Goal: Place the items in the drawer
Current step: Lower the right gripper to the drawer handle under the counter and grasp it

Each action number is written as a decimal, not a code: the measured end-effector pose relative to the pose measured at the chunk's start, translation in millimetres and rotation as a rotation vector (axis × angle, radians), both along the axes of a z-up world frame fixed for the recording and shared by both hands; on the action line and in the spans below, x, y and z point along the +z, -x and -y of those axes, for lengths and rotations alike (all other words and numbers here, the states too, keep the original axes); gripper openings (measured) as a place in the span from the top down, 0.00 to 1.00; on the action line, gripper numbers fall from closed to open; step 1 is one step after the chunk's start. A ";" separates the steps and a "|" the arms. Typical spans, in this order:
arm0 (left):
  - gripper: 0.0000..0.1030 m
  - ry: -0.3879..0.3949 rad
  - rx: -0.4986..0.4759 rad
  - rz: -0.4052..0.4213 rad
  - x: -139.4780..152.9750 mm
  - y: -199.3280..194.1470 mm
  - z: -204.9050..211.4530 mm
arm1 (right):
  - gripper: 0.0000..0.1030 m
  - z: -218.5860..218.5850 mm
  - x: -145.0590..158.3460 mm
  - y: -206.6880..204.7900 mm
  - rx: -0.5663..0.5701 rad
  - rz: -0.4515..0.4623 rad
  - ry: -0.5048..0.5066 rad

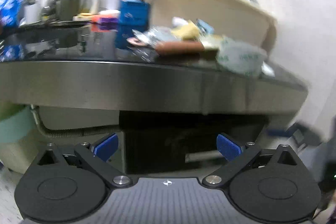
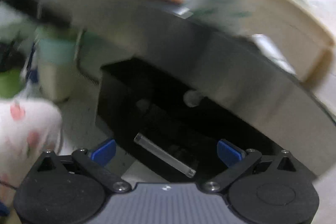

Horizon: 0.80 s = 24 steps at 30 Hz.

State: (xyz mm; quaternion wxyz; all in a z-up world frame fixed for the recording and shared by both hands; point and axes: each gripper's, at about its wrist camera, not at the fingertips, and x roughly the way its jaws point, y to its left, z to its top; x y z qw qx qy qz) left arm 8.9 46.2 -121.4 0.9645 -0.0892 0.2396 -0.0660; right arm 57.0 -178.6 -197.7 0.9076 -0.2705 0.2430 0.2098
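While the items [image 1: 184,43] wait on the counter [image 1: 126,81] at upper frame, we aim both empty, spread grippers [image 1: 167,147] [image 2: 166,152] at the dark drawer's [image 2: 168,119] handle [image 2: 164,155] to open it.

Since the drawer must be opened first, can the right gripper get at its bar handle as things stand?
Probably yes: the right gripper is open, holds nothing, and the drawer handle lies between its fingers with nothing in front, though the view is blurred.

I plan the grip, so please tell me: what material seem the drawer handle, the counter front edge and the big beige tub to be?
Drawer handle: looks like brushed metal, a pale grey bar with soft sheen. Counter front edge: probably stainless steel, with a grey streaked reflection and a visible seam. Beige tub: probably matte plastic, opaque with a rolled rim. Blur leaves all three uncertain.
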 end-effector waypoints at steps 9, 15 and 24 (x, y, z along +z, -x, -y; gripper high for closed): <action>0.01 0.022 0.047 -0.093 -10.3 -9.4 -3.4 | 0.00 -51.2 -66.4 -69.6 0.263 -0.053 0.427; 0.01 -0.040 0.093 -0.103 -19.4 -2.7 1.4 | 0.00 -61.8 -103.3 -102.5 0.331 -0.141 0.590; 0.01 0.015 0.032 -0.107 -21.9 -1.3 2.9 | 0.00 -66.2 -126.1 -116.9 0.356 -0.248 0.647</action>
